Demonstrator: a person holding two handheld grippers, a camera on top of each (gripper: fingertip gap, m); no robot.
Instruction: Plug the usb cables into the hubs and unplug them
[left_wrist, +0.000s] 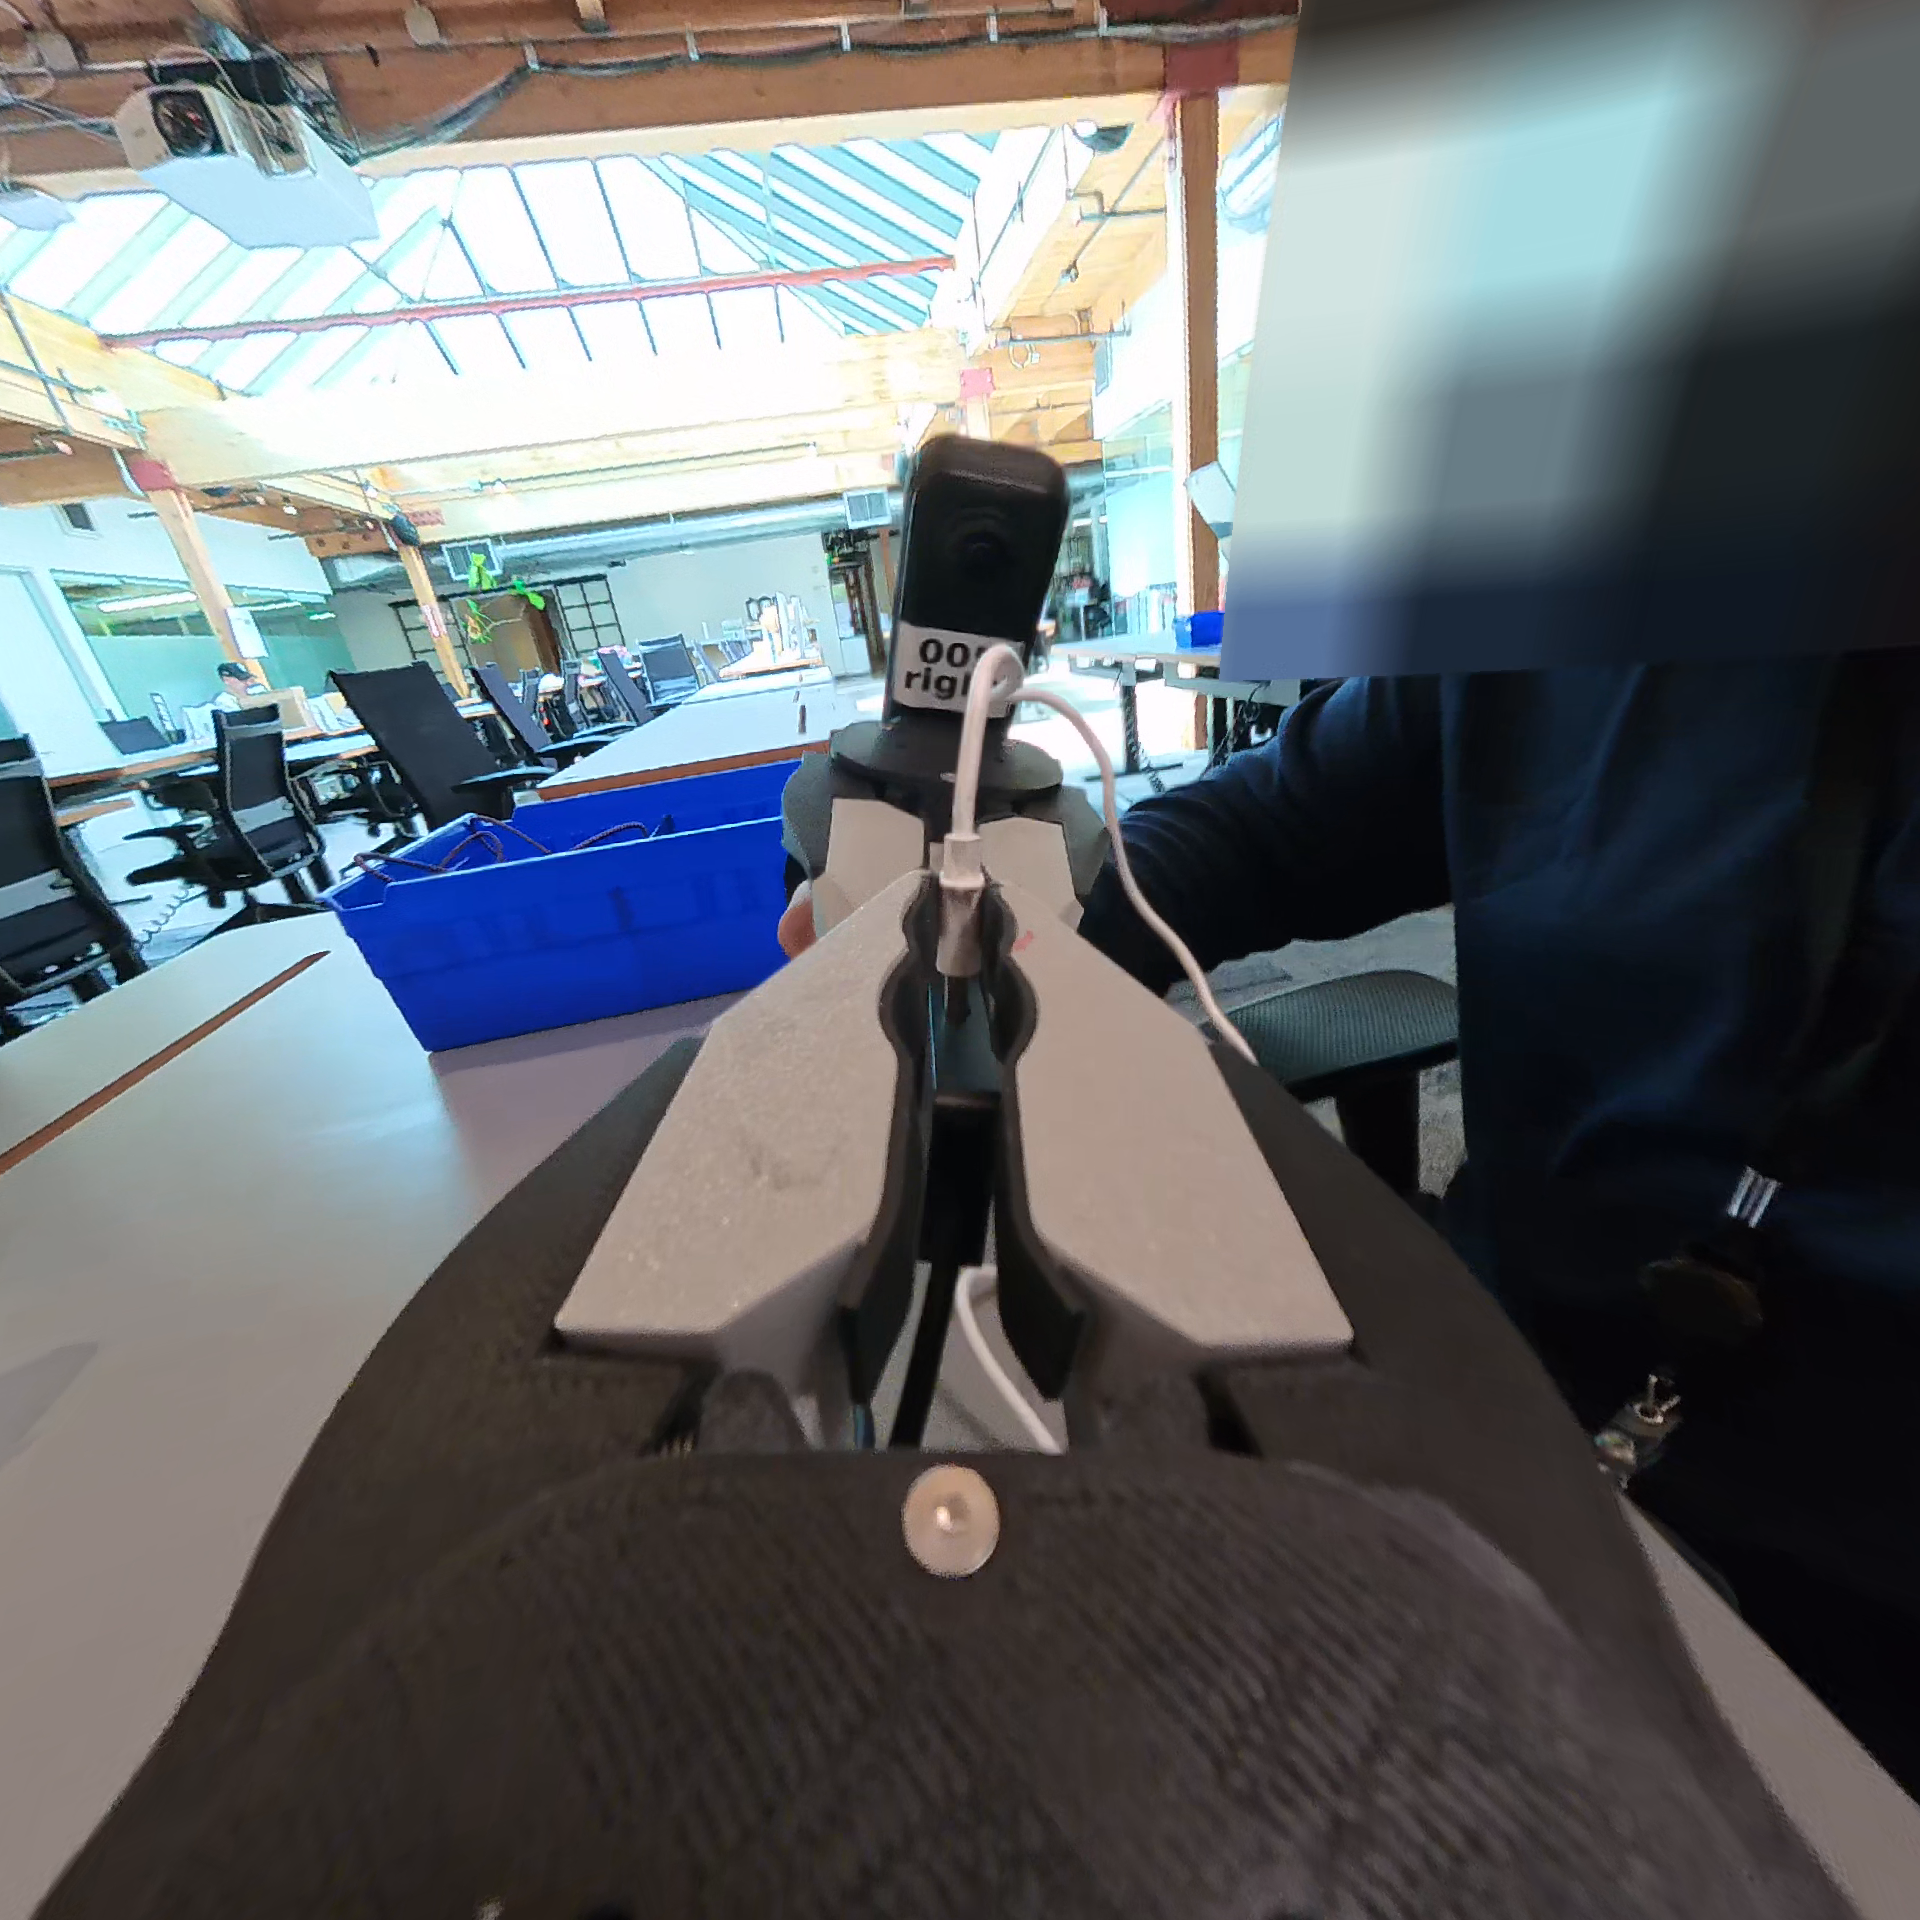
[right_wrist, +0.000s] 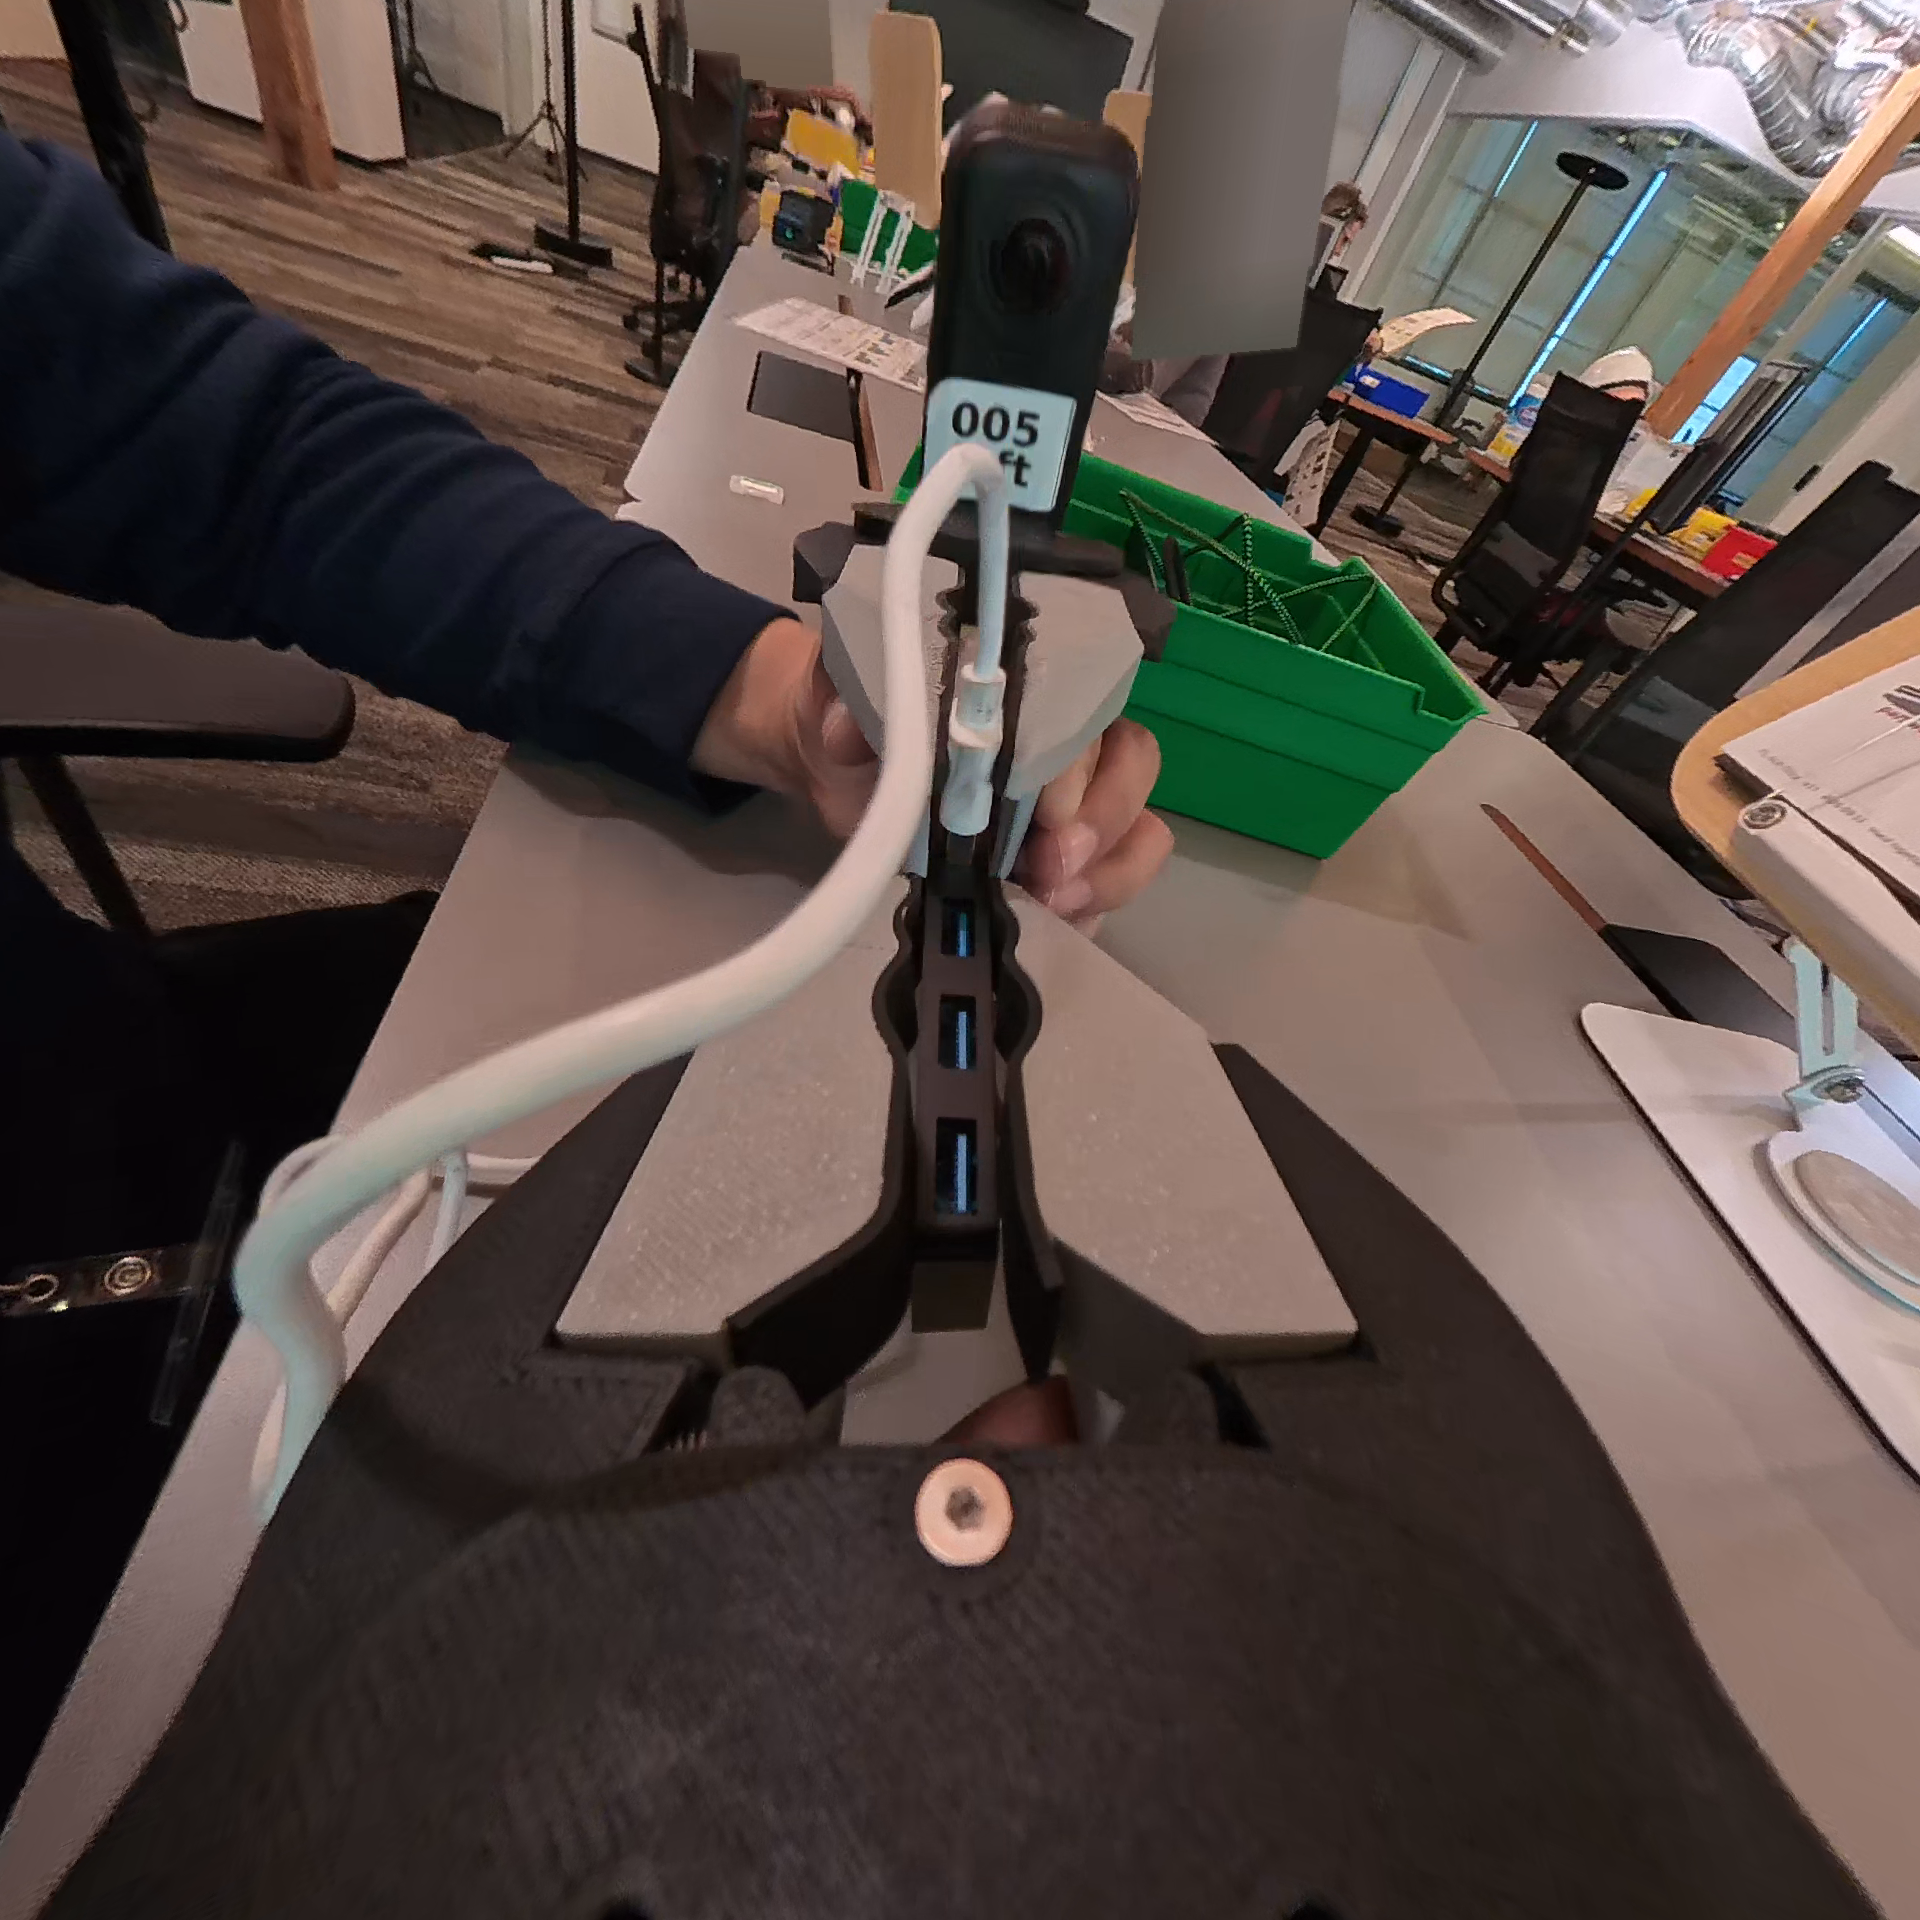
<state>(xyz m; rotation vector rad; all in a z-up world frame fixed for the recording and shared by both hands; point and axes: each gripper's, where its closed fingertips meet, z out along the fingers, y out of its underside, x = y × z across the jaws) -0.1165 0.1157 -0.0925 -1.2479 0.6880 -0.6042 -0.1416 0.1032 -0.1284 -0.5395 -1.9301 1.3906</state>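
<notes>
My right gripper (right_wrist: 956, 920) is shut on a black USB hub (right_wrist: 958, 1226) that lies lengthwise between its fingers, with three blue ports facing the camera. My left gripper (left_wrist: 956, 904) faces it tip to tip and is shut on a white USB plug (left_wrist: 956, 920). In the right wrist view the plug (right_wrist: 971, 727) points at the hub's far end. I cannot tell how deep it sits. Its white cable (right_wrist: 582, 1049) loops up past the left camera and back toward me. A black piece shows in the gap behind the plug in the left wrist view.
Both grippers are held above a grey table (left_wrist: 208, 1195). A blue bin (left_wrist: 561, 925) stands behind the left gripper's line. A green bin (right_wrist: 1278, 707) holds cords. A person's dark sleeve (right_wrist: 312, 520) reaches in from the left. A white stand on a pad (right_wrist: 1829, 1143) is at the right. Left and right tips are no more than a few centimetres apart.
</notes>
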